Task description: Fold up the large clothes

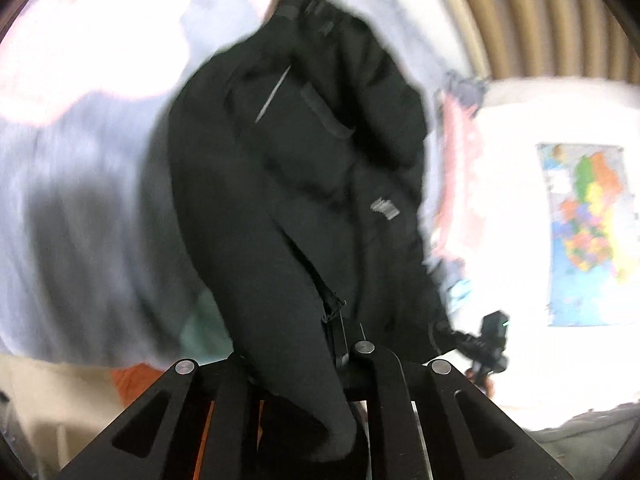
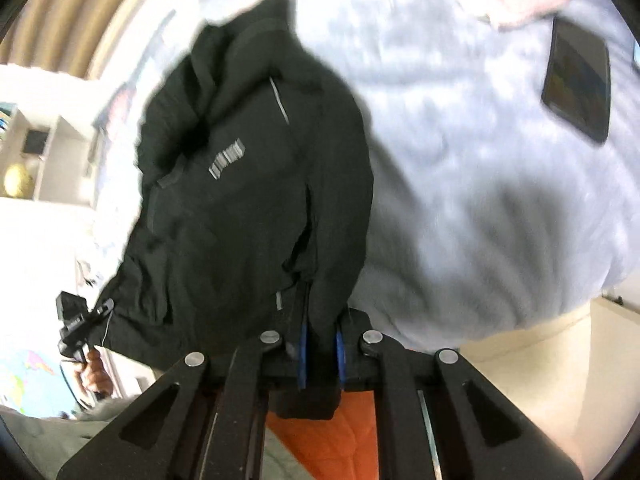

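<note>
Gripping a black jacket (image 1: 296,184) with both tools, I see it fill the centre of each wrist view, draped over a pale grey bedcover (image 1: 80,216).

In the left wrist view, my left gripper (image 1: 340,356) is clenched at the bottom centre of the frame, with a thick fold of the jacket's hem pinched between its fingers and spilling down over the black linkage. At the lower right of that frame, the other tool shows small and dark, clamped on the far corner of the hem.

In the right wrist view, my right gripper (image 2: 320,354) is clenched at the bottom centre, its blue pads (image 2: 303,354) squeezing a narrow bunch of black fabric. The jacket rises from there toward the upper left, showing a grey striped logo (image 2: 227,158). A dark phone (image 2: 578,84) lies on the bedcover at the upper right. Everything is blurred.
</note>
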